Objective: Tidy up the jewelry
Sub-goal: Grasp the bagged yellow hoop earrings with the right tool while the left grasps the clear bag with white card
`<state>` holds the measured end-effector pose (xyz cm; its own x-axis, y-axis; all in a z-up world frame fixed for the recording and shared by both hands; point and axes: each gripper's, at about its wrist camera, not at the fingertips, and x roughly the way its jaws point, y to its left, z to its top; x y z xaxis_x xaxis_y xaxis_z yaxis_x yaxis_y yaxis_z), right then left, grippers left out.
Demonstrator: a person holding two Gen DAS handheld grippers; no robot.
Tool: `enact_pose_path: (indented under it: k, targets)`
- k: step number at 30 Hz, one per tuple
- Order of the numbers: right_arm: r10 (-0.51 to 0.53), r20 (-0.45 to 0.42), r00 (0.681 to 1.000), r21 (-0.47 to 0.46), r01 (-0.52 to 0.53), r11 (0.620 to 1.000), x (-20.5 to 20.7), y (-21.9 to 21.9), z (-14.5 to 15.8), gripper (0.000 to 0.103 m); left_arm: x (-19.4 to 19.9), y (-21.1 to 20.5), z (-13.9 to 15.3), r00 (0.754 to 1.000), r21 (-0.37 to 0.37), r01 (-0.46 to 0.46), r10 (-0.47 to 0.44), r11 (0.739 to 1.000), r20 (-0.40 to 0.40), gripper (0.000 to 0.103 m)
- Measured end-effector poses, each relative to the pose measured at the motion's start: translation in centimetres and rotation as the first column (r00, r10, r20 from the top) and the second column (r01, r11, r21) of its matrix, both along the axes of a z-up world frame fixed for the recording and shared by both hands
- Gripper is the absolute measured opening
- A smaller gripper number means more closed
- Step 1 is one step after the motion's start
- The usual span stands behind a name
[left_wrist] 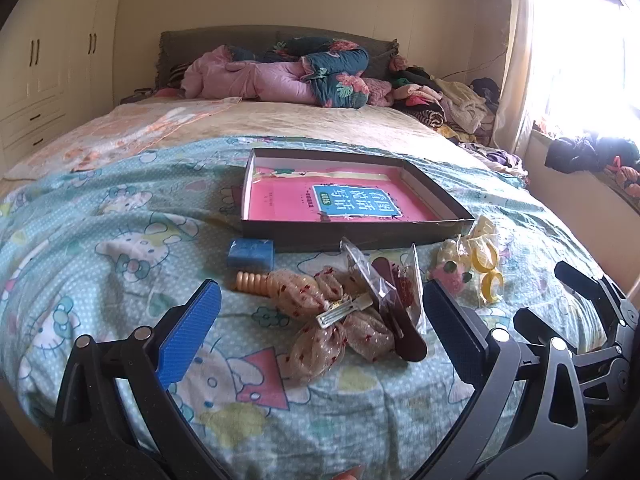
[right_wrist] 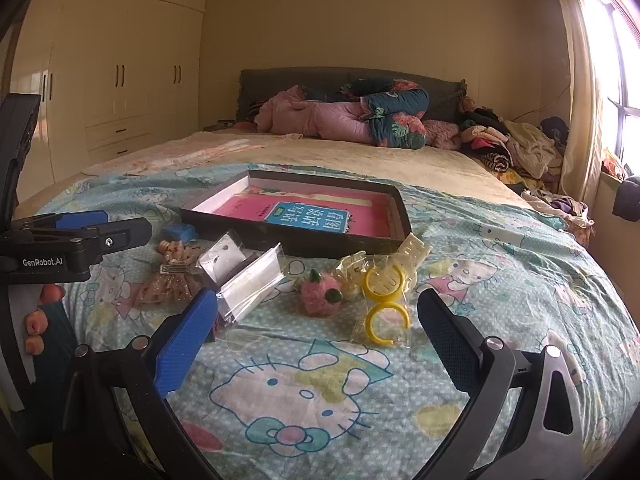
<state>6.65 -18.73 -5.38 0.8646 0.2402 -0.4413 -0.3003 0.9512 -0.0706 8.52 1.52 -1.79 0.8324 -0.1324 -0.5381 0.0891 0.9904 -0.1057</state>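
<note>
Cardboard tray (left_wrist: 352, 232), dark-walled, is sitting on the Hello Kitty bedspread (left_wrist: 120, 208) and holding only a pink booklet (left_wrist: 332, 200) with a blue label. You are holding both the left gripper (left_wrist: 320, 328) and the right gripper (right_wrist: 318, 336) wide open and empty, hovering over the jewelry lying outside the tray along its near wall. Lying there are a blue block (left_wrist: 251, 254), a gauze bow clip (left_wrist: 336, 320), bagged pieces (right_wrist: 244, 280), a pink pompom (right_wrist: 320, 296) and yellow rings (right_wrist: 386, 300).

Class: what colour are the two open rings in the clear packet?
Yellow rings; clearest in the right wrist view.
</note>
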Motion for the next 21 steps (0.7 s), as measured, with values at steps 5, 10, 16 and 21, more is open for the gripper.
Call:
enact_pose_path:
  k: [5, 10, 16, 21]
  targets:
    - [-0.029, -0.003, 1.0, 0.004, 0.029, 1.0, 1.2, -0.6, -0.1, 0.097, 1.6, -1.0, -0.1, 0.999, -0.016, 0.031, -0.032, 0.999, -0.026, 0.093]
    - [-0.072, -0.032, 0.997, 0.026, 0.072, 0.997, 2.6, -1.9, -0.6, 0.097, 3.2, -1.9, -0.5, 0.997, -0.032, 0.067, -0.069, 0.997, -0.048, 0.092]
    - [-0.117, -0.053, 0.992, 0.032, 0.119, 0.992, 4.0, -3.3, -1.0, 0.097, 5.1, -2.8, -1.0, 0.989, -0.039, 0.11, -0.114, 0.993, -0.093, 0.08]
    - [-0.137, -0.057, 0.989, 0.035, 0.139, 0.99, 4.9, -4.1, -1.0, 0.097, 6.5, -3.0, -1.5, 0.979, -0.082, 0.132, -0.143, 0.988, -0.143, 0.07]
